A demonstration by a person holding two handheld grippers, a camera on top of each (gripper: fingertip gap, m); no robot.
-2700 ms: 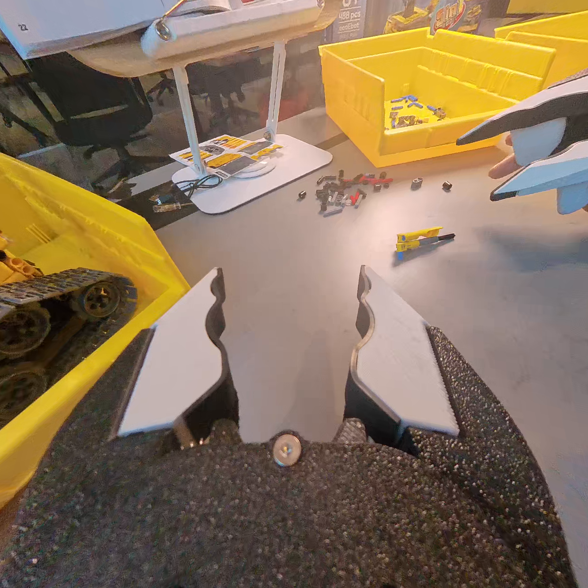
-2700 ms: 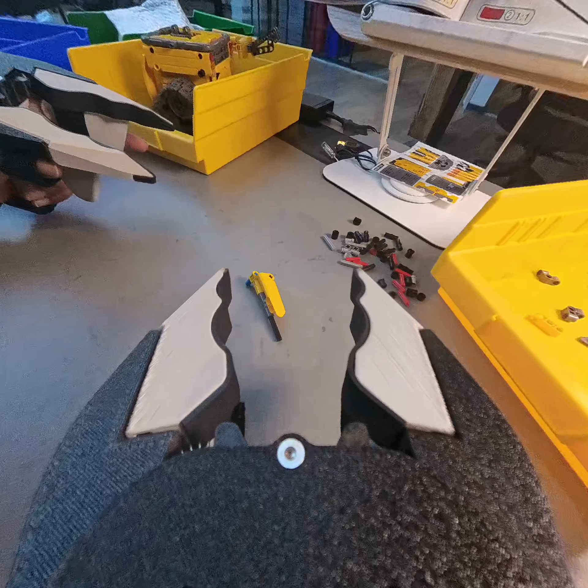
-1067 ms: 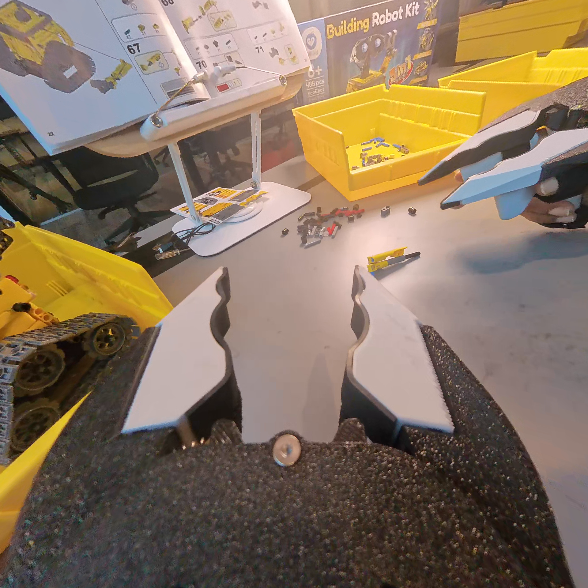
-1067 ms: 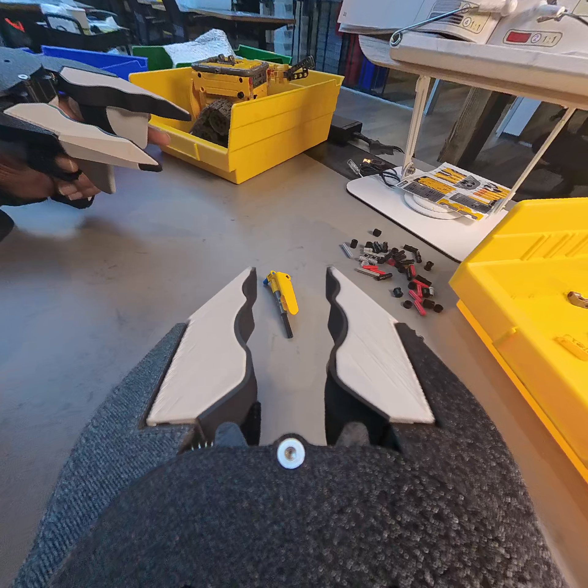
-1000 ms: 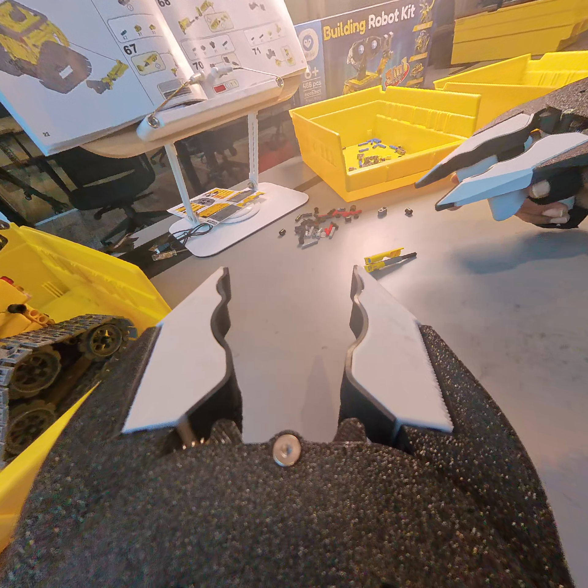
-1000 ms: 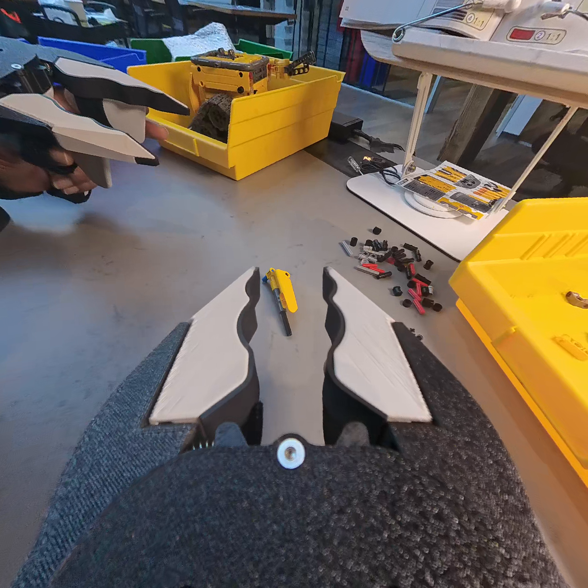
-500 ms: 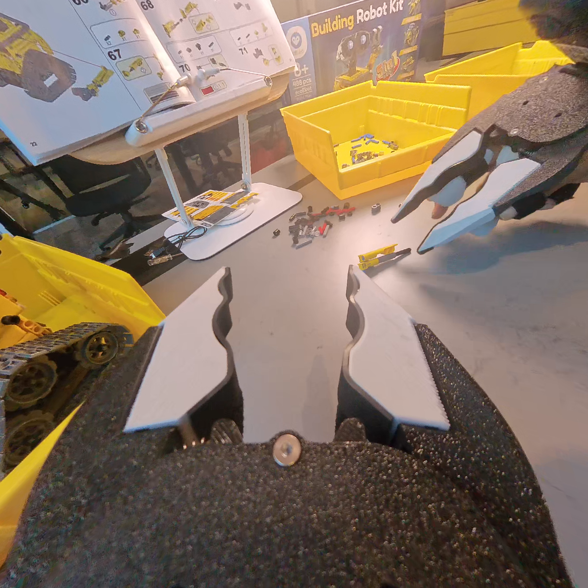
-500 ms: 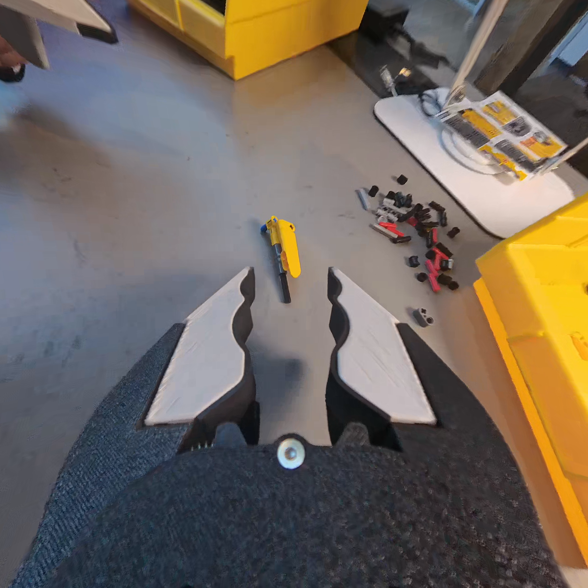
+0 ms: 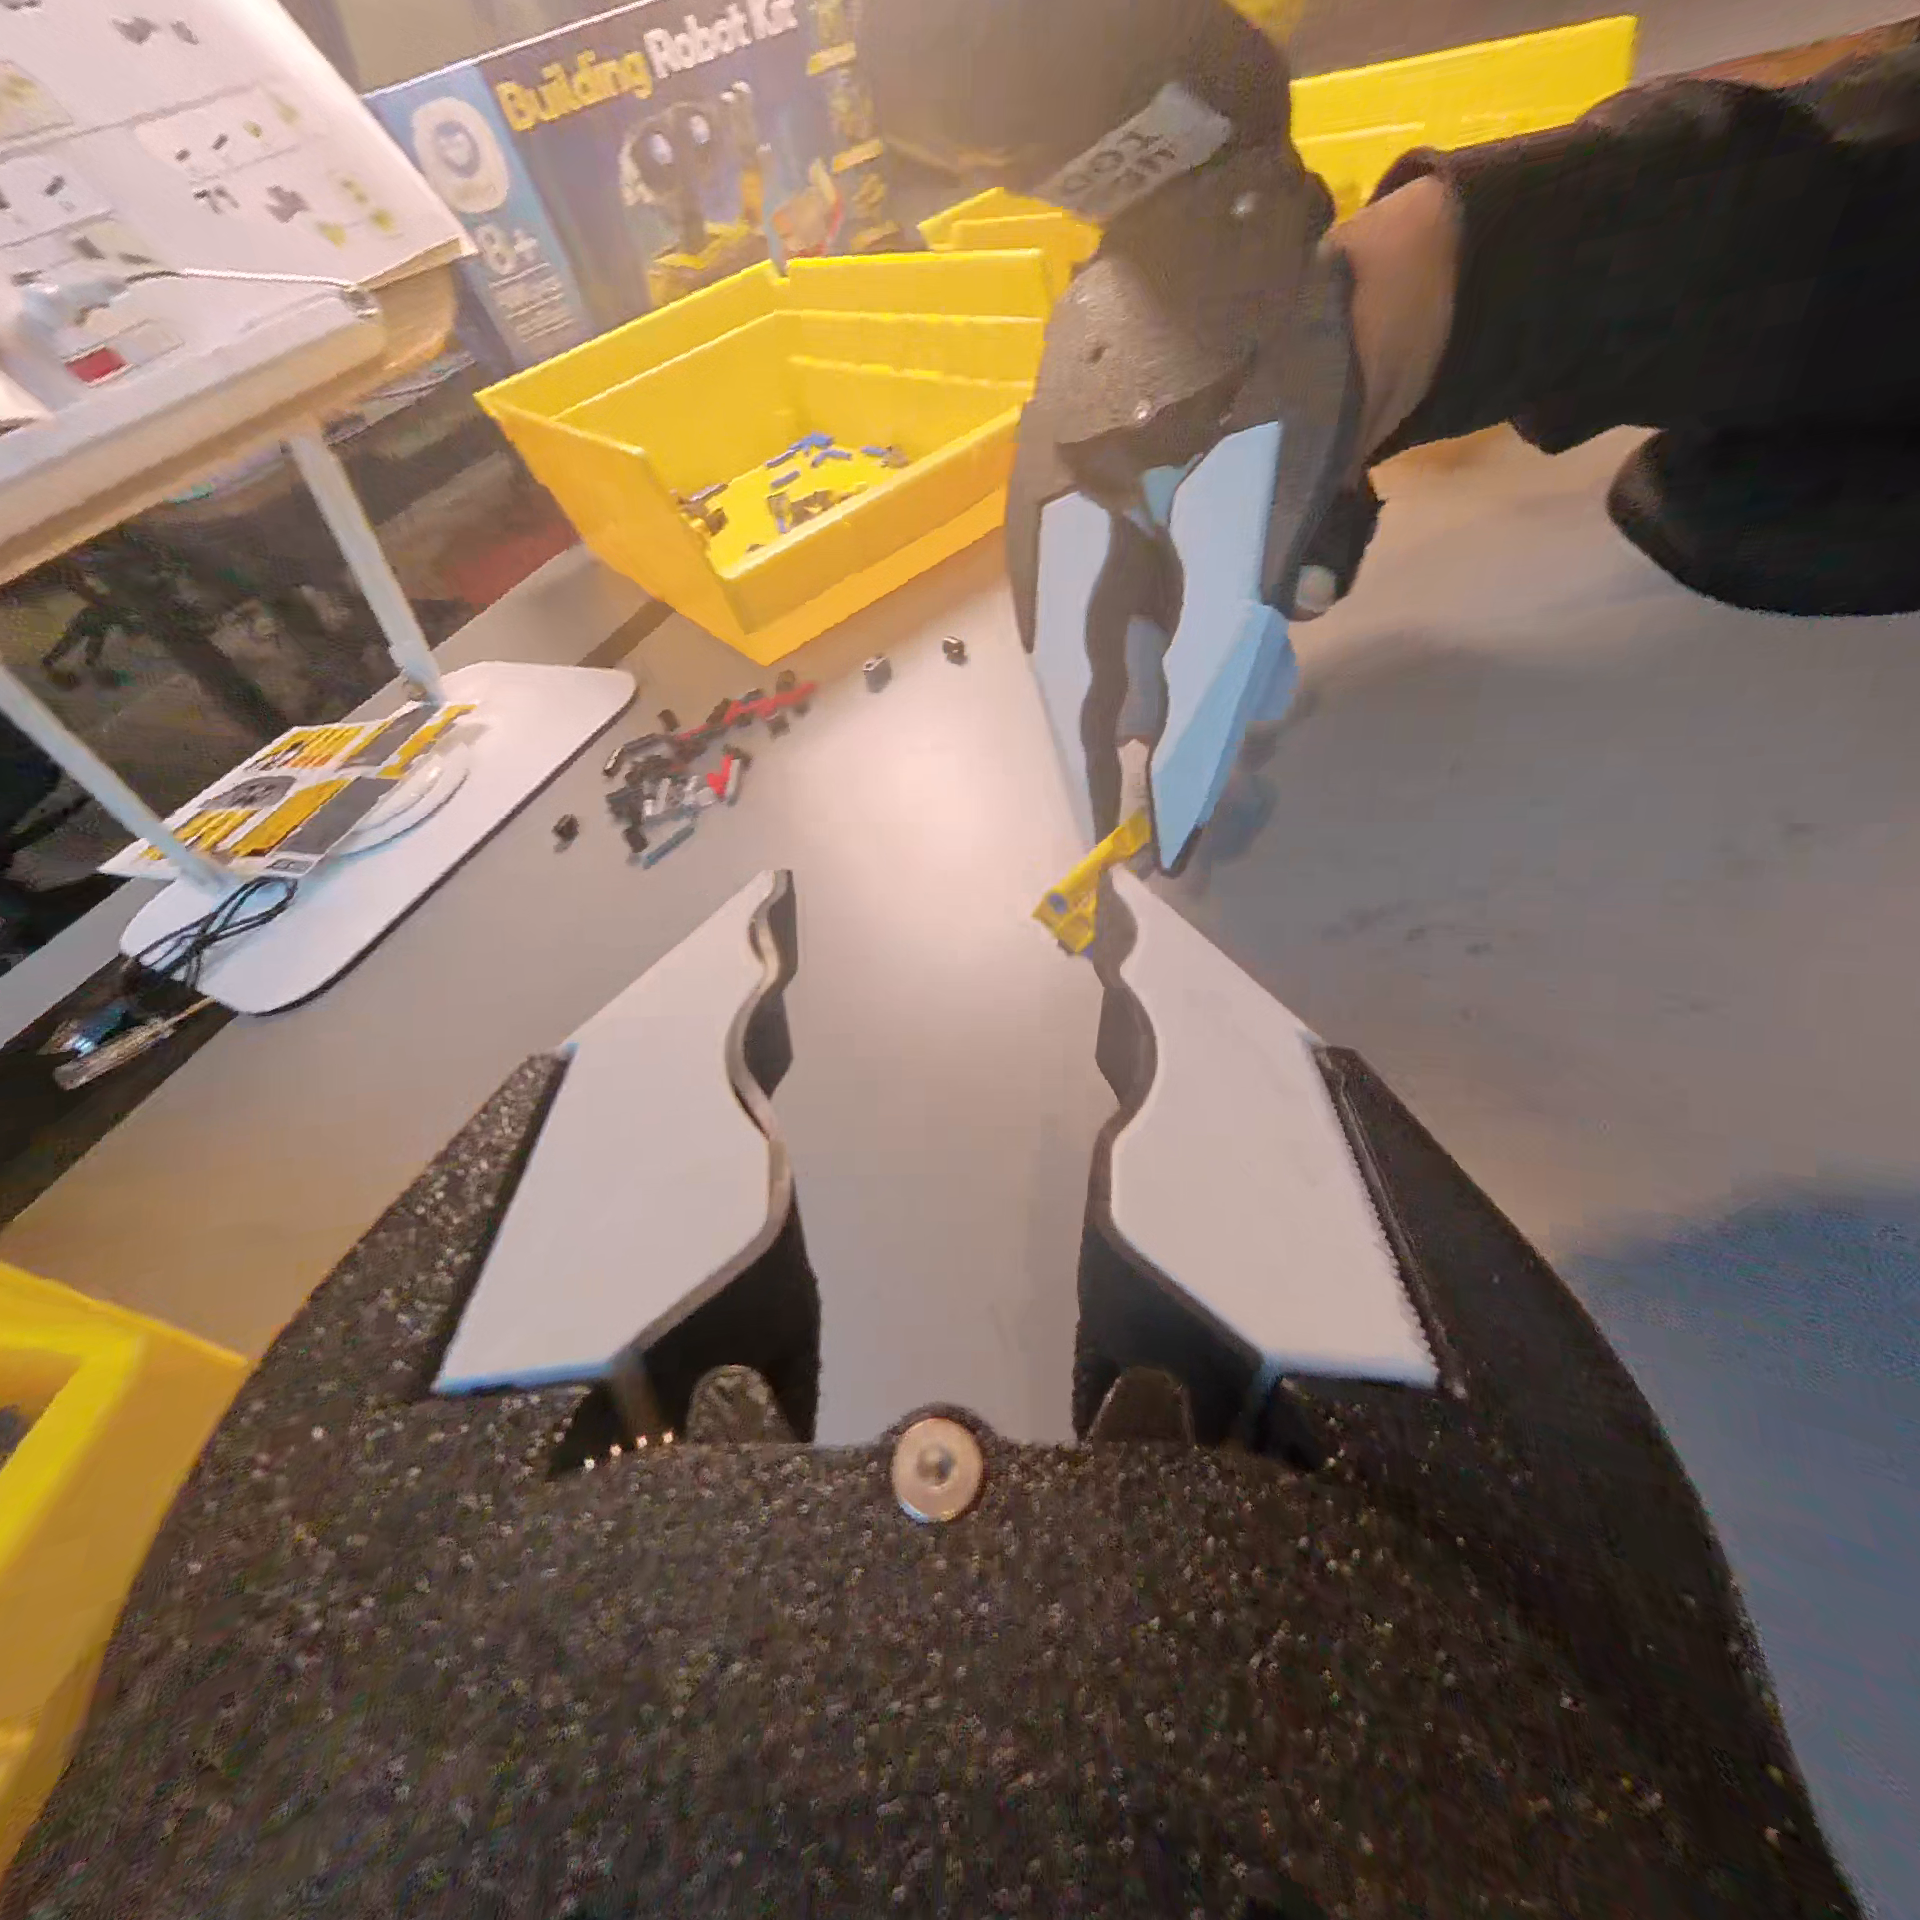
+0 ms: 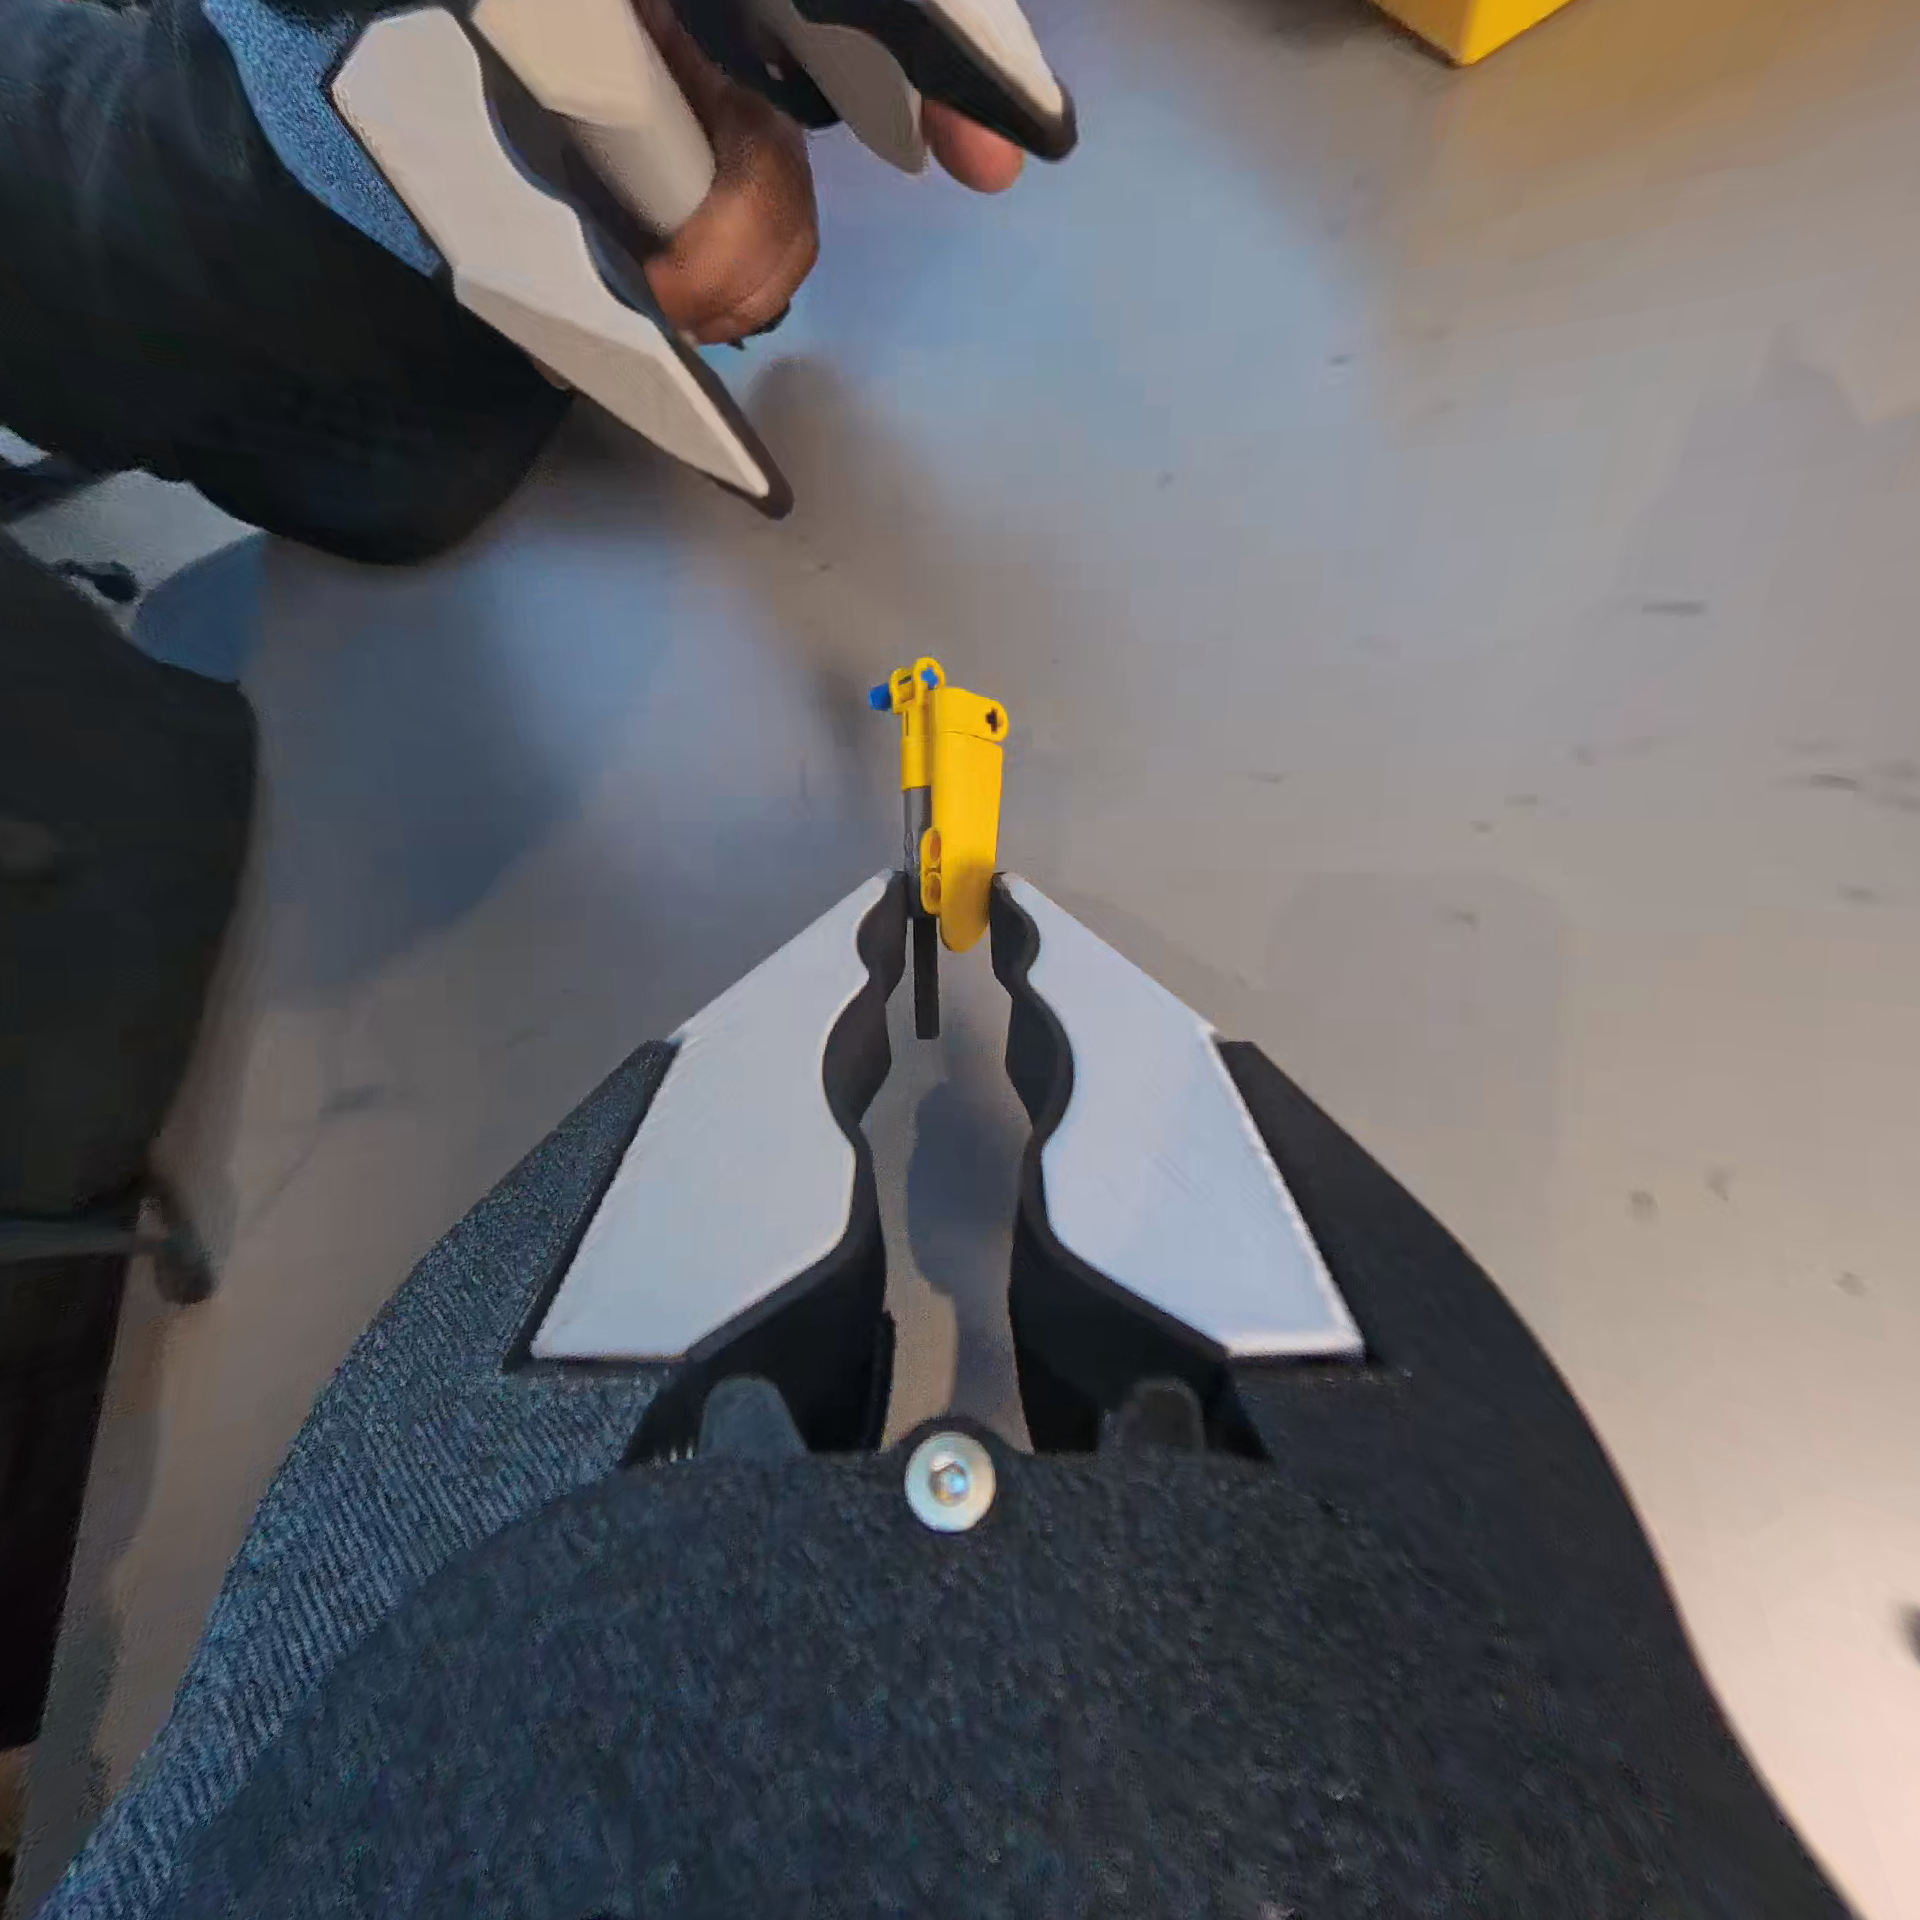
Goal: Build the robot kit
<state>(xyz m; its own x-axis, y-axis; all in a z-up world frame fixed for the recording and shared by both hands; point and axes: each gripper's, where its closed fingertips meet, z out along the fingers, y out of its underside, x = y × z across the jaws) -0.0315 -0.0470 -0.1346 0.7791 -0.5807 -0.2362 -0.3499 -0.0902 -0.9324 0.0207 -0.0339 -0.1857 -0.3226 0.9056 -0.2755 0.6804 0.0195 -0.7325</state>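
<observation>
A small yellow brick assembly (image 10: 951, 790) with a black axle and a blue pin lies lengthwise on the grey table (image 10: 1455, 623). My right gripper (image 10: 948, 883) is pinched on its near end, with both fingertips touching it. In the left wrist view the right gripper (image 9: 1132, 847) points steeply down onto the assembly (image 9: 1081, 888). My left gripper (image 9: 940, 894) is open and empty, with its right fingertip just beside the assembly. It also shows at the upper left of the right wrist view (image 10: 914, 324), held in a hand.
A yellow bin (image 9: 623, 436) with small parts stands at the back. A loose pile of black, grey and red pieces (image 9: 696, 769) lies before it. A white stand base (image 9: 499, 748) carries a sticker sheet (image 9: 301, 800). Another yellow bin (image 9: 62, 1455) is at the lower left. Spacing between my two grippers at the tips: around 8 cm.
My right gripper has dropped to the table and closed its fingers on the yellow assembly. My left gripper has moved forward and to the right towards the assembly, still open.
</observation>
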